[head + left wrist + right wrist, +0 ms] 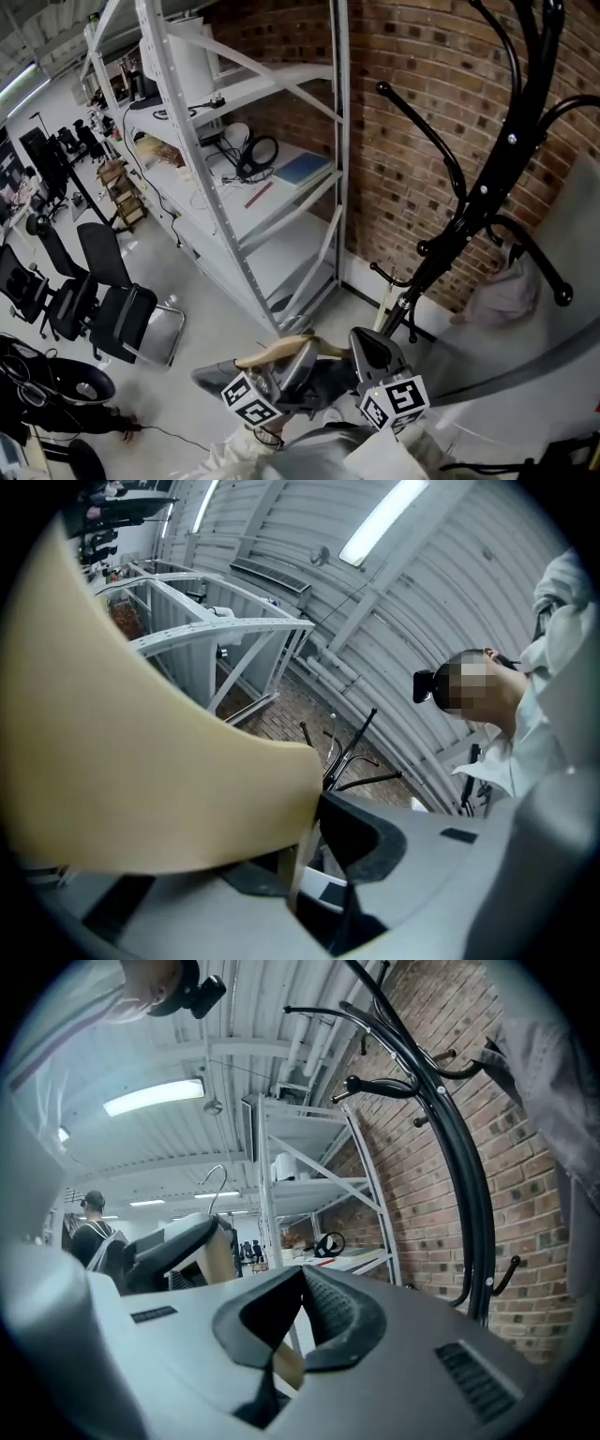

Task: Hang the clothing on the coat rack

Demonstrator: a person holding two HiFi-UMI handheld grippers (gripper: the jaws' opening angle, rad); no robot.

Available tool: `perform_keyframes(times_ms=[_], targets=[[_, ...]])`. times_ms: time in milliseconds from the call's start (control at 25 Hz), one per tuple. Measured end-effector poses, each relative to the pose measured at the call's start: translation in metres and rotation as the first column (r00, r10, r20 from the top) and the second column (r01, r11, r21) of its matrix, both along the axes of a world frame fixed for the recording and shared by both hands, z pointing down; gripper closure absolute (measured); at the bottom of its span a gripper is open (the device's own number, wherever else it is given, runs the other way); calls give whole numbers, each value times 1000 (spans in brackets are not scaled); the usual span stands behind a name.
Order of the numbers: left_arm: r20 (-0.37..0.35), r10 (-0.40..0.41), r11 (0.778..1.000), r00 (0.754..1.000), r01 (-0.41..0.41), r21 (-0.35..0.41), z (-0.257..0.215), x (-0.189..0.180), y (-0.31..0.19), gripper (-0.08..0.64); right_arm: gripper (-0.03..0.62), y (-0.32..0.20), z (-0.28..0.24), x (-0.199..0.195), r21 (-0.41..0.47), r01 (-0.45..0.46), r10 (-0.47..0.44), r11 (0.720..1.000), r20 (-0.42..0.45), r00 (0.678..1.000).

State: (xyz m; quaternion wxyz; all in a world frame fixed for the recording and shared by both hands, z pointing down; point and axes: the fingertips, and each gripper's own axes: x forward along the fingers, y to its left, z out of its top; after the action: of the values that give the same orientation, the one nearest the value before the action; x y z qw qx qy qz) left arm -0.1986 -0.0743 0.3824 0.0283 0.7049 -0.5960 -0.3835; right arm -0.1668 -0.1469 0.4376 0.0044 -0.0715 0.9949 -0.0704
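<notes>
A tan wooden hanger (281, 352) lies across the bottom of the head view, held between both grippers. My left gripper (298, 364) is shut on its broad arm (141, 761), which fills the left gripper view. My right gripper (364, 349) is shut, with a sliver of tan wood (287, 1365) between its pads. The hanger's wire hook (216, 1185) rises behind the left gripper (178, 1251). Dark grey cloth (323, 380) shows under the hanger. The black coat rack (487, 178) stands just right of the grippers, its pole (464, 1166) close to my right gripper.
A pale garment (506, 281) hangs low on the rack against the brick wall (412, 94). Grey metal shelving (262, 141) stands to the left of the rack. Black office chairs (103, 300) sit on the floor further left. A person (94, 1227) stands far off.
</notes>
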Motion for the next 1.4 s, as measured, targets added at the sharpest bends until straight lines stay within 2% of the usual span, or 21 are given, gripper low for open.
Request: perform_keyframes(times_ms=[240,560,800,1040,1200,1400], targets=[[1,42,999,999,-42,-5,2,-14,-42,453,568,-38,-1,-11,7,-39,39,999,-2,999],[-5,118,993,993,-118,10,0,-20,-70,453,568,-66,0,-10,5,-116,116,993,-5,993],[-28,229,973,973,-229,6,5,-21,-86,453,568,-75,7,-1,-7,-231,231,973,-30,973],[-41,381,925,924,-381,3,6,-18,-95,453,568,-75,6,13,-8,-387,387,922,-39,921],[-45,491,871,870,-492,4,7,-10,-94,453,568,-64,7,26,-11,-494,493,869,-50,869],[-41,586,810,809,-586,0,10,3,-83,453,568,-44,12,44,-16,-592,590,806,-66,805]])
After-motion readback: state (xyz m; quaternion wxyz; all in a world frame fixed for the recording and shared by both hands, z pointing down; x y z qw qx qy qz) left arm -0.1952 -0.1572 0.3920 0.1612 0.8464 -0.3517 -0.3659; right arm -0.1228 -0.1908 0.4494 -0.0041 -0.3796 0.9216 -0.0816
